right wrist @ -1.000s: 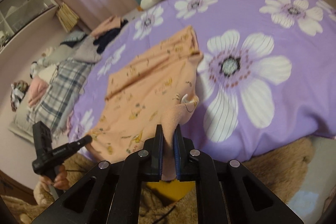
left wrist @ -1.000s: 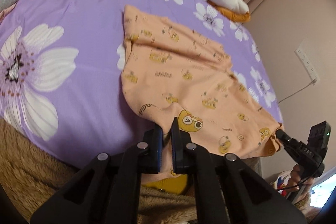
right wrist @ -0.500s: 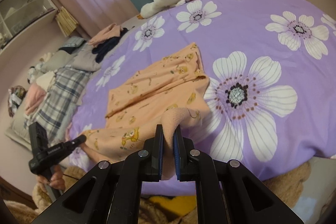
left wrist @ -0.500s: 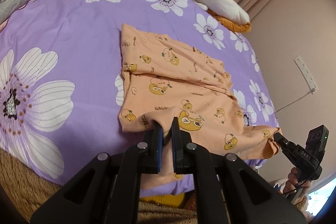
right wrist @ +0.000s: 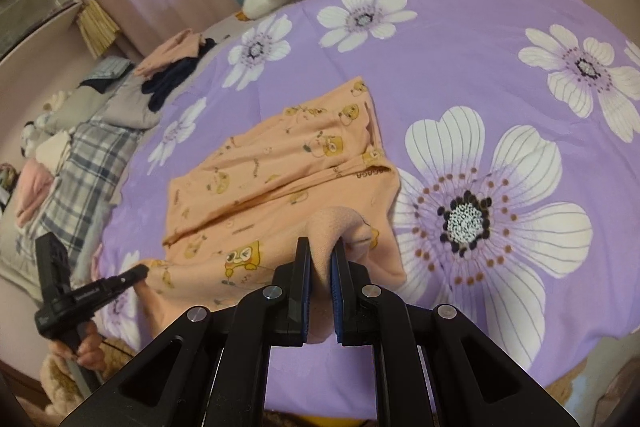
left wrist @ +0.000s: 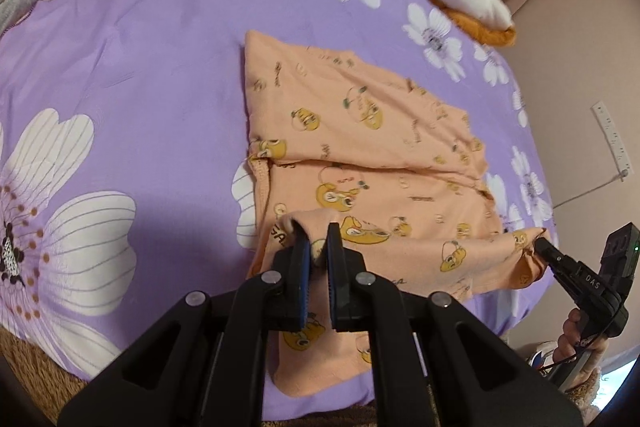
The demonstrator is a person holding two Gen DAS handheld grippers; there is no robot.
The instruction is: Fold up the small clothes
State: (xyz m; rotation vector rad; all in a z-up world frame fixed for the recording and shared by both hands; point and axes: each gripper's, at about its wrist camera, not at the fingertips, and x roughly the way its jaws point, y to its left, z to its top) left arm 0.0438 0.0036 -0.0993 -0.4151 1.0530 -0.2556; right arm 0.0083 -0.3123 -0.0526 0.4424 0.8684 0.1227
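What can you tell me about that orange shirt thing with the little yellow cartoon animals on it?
The peach-orange soft knit garment printed with small yellow cartoon animals lies on the purple bedspread with big white flowers. Its far part rests flat and creased, with one layer already overlapping another. Its near edge is lifted: the left gripper and the right gripper each pinch a corner of it between black fingers.
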